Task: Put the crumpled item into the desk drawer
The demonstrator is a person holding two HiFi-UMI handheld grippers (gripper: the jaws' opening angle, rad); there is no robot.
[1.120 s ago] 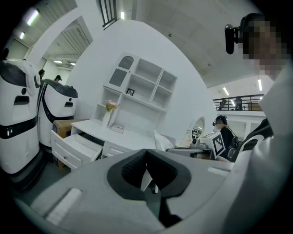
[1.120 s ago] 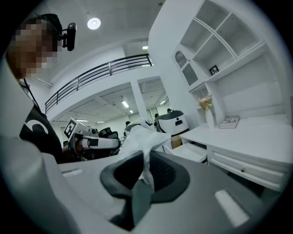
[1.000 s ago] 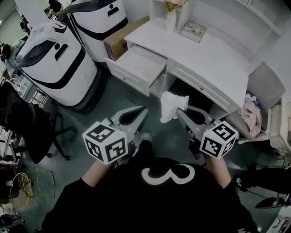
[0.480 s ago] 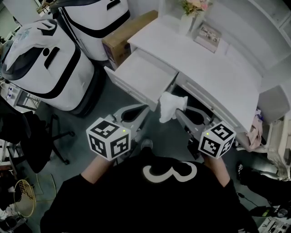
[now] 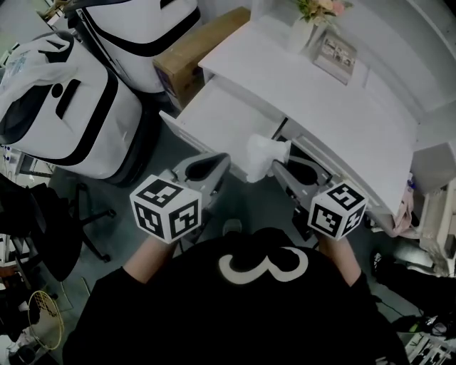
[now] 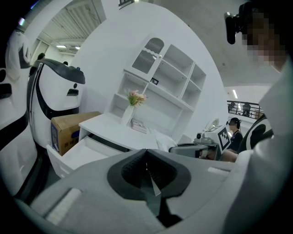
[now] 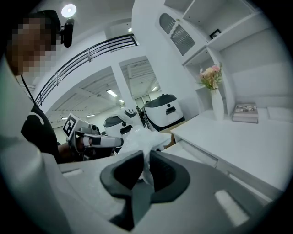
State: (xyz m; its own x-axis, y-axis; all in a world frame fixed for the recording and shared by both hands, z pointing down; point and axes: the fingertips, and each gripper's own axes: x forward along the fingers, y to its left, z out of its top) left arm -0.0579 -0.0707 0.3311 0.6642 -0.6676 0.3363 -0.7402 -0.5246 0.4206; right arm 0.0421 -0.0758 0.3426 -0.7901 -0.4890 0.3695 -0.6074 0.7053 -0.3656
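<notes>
A crumpled white item [image 5: 259,152] hangs from my right gripper [image 5: 276,165], which is shut on it; in the right gripper view the item [image 7: 142,136] bulges out above the closed jaws of that gripper [image 7: 145,159]. It hangs just at the front right corner of the open white desk drawer [image 5: 217,114], whose inside looks bare. My left gripper [image 5: 221,160] hovers in front of the drawer's front panel with its jaws together and nothing between them [image 6: 146,154]. The drawer [image 6: 73,154] lies to the left in the left gripper view.
The white desk [image 5: 335,107] carries a vase of flowers [image 5: 308,21] and a framed picture or book [image 5: 338,53]. A cardboard box [image 5: 194,54] and two big white machines [image 5: 64,107] stand left of the drawer. A black office chair [image 5: 32,228] is at the left.
Both grippers have come closer to the desk. The crumpled item has moved from in front of the desk's knee space up to the open drawer's front corner.
</notes>
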